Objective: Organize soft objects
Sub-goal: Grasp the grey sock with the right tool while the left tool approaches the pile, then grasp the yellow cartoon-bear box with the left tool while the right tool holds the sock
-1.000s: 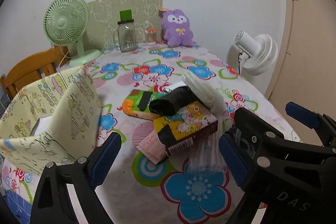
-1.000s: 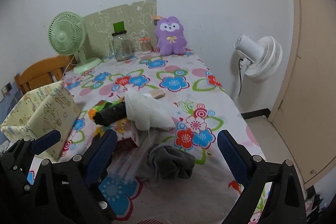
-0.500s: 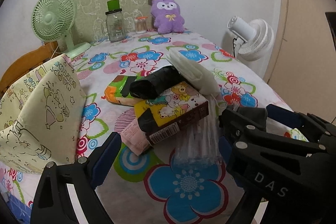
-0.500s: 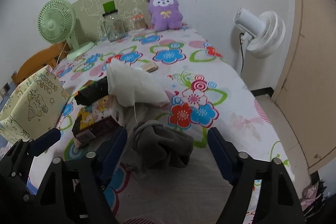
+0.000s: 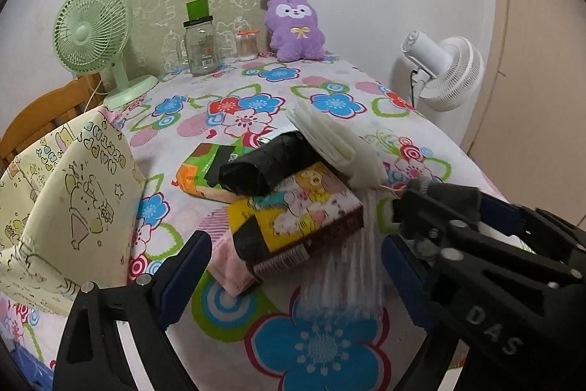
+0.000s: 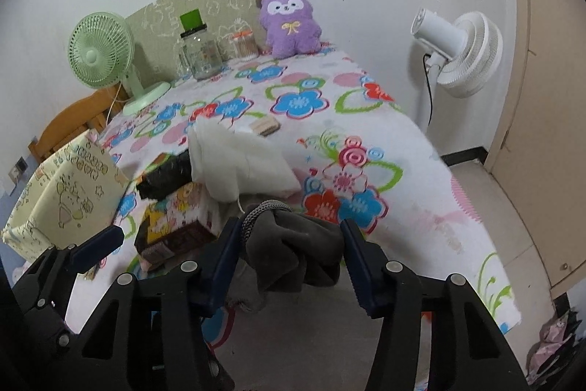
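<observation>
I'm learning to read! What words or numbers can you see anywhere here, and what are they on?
"DAS": white letters on the black right gripper body, seen in the left wrist view.
Orange and green soft packet: print too blurred to read.
Yellow cartoon box: barcode and print too small.
Clear glass jar: label unreadable.

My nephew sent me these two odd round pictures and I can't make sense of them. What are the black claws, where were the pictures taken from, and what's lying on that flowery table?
There is no robot here: a person holds a two-finger clamp in each hand, and a wide-angle camera on each clamp looks along its fingers. One picture comes from the left hand-held gripper, which is open and holds nothing. The other comes from the right hand-held gripper, whose blue-padded fingers are closed on a crumpled grey cloth. On the flowered tablecloth lies a pile: a cartoon-printed packet, a black roll and a white folded bundle. A yellow fabric bin stands at the left; a purple plush toy sits at the back.
</observation>
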`<state>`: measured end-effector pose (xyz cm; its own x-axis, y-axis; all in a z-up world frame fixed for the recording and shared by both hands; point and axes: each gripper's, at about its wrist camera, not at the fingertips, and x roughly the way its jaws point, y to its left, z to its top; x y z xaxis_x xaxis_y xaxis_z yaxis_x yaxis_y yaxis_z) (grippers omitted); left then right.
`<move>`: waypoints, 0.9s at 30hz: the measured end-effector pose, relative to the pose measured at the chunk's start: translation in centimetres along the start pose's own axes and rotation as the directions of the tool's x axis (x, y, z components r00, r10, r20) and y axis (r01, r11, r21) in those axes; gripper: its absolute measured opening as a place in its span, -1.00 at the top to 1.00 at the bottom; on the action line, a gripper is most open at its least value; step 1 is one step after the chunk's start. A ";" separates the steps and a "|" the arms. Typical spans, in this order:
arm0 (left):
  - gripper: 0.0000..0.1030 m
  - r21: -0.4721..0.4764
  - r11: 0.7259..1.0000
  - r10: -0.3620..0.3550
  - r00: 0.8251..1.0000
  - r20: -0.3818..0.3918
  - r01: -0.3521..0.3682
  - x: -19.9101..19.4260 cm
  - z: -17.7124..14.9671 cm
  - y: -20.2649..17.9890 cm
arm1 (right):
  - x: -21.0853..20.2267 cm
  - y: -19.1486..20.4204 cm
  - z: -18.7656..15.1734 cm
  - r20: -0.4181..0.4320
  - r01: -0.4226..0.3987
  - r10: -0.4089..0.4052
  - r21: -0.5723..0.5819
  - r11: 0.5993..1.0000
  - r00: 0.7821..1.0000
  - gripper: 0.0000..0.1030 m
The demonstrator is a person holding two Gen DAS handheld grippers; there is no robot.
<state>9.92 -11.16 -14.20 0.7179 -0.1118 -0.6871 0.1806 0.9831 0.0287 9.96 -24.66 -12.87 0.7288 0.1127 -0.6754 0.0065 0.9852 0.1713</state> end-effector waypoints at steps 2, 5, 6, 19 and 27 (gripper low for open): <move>-0.84 -0.014 1.000 -0.008 1.000 -0.014 0.008 0.4 0.4 0.1 | 0.0 -0.1 0.4 0.005 0.008 -0.008 0.003 1.000 1.000 -0.11; -0.84 -0.033 0.999 -0.022 0.999 -0.023 0.021 0.8 0.8 0.3 | 0.1 -0.4 0.9 0.009 0.010 -0.010 0.012 1.000 1.000 -0.11; -0.84 -0.038 0.999 -0.026 0.999 -0.023 0.025 0.9 1.0 0.3 | 0.0 -0.5 1.0 0.011 0.011 -0.011 0.013 1.000 1.000 -0.11; -0.70 -0.073 0.997 -0.030 0.996 -0.084 0.024 2.8 1.5 0.4 | 1.4 -1.0 1.7 -0.012 0.020 -0.019 0.035 0.999 1.000 -0.11; -0.60 -0.059 0.998 -0.036 0.997 -0.072 0.032 2.3 1.3 0.1 | 1.5 -0.6 1.6 -0.019 0.013 -0.013 0.030 0.999 1.000 -0.11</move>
<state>12.52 -11.49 -14.82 0.6608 -0.1362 -0.7381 0.1635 0.9859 -0.0355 12.16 -25.27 -12.79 0.7155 0.1027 -0.6910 0.0367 0.9822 0.1840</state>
